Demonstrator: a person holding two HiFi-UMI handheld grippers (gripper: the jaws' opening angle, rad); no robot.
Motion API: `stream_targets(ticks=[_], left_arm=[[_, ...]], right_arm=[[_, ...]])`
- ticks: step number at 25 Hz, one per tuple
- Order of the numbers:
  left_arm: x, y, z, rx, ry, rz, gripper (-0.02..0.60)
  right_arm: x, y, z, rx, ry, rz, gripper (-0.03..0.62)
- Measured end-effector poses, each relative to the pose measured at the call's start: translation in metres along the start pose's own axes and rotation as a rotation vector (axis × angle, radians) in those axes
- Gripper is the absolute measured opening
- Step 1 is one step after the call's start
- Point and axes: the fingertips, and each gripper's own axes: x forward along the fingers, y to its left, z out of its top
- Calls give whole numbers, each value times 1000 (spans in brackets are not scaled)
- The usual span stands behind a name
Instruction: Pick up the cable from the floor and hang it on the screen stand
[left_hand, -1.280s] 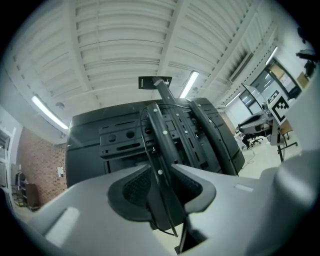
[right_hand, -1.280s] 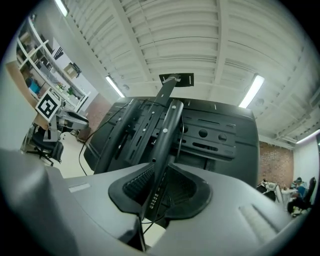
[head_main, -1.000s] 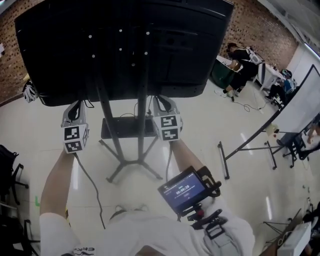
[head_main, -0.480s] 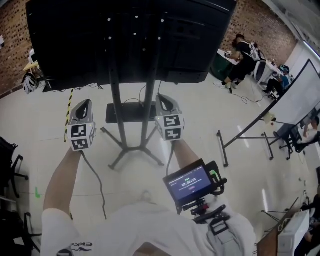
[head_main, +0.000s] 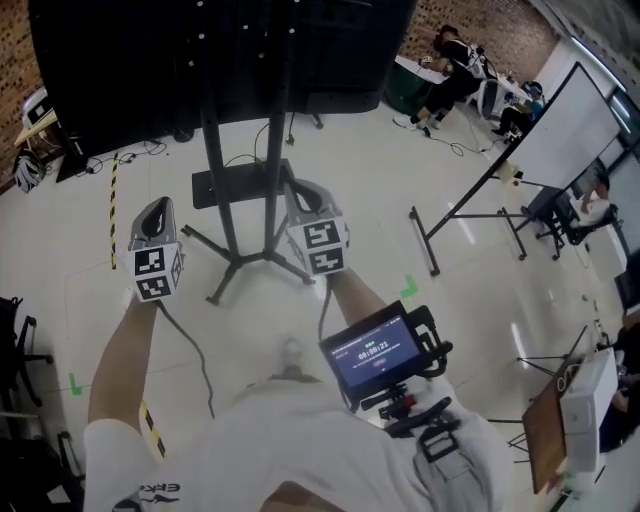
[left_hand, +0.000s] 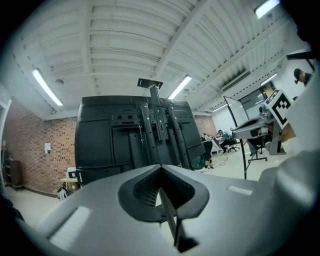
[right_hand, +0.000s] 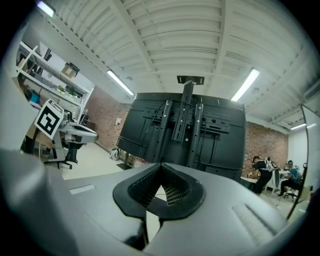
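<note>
Pale glossy floor (head_main: 480, 300) fills the head view, with brick wall along the top edge. The screen stand (head_main: 238, 120) rises on two dark posts from splayed feet and carries the black screen (head_main: 130, 70), seen from behind. A thin dark cable (head_main: 248, 150) lies looped on the floor just behind the stand's base plate (head_main: 225, 187). I cannot tell whether any part of it rests on the stand. I hold the left gripper (head_main: 157, 207) to the left of the feet and the right gripper (head_main: 298, 190) just right of the posts. Both point toward the stand and neither touches it. A whiteboard (head_main: 560, 130) stands at the right, and people (head_main: 445, 75) are at the far wall.

Left gripper view: the left fingers (left_hand: 100, 215) are pressed fully together with nothing between them. The back of the screen and its mounting rails fill the middle ahead. A brick wall (left_hand: 30, 150) lies to the left.

Right gripper view: the right fingers (right_hand: 235, 210) are likewise closed tip to tip and empty. The back of the screen stands straight ahead, with shelves (right_hand: 50, 75) at upper left.
</note>
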Motion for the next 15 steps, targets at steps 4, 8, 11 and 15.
stream_targets(ticks=[4, 8, 11, 15], left_arm=[[-37, -28, -20, -21, 19, -28, 2], [-57, -45, -43, -35, 58, -25, 2], [-67, -56, -54, -26, 77, -18, 2], [-79, -74, -64, -23, 83, -9, 2]], right_arm=[[-48, 16, -21, 18, 27, 1, 14], [-72, 22, -44, 35, 62, 16, 12], [-83, 20, -60, 42, 77, 25, 12], [-98, 15, -74, 49, 68, 56, 12]])
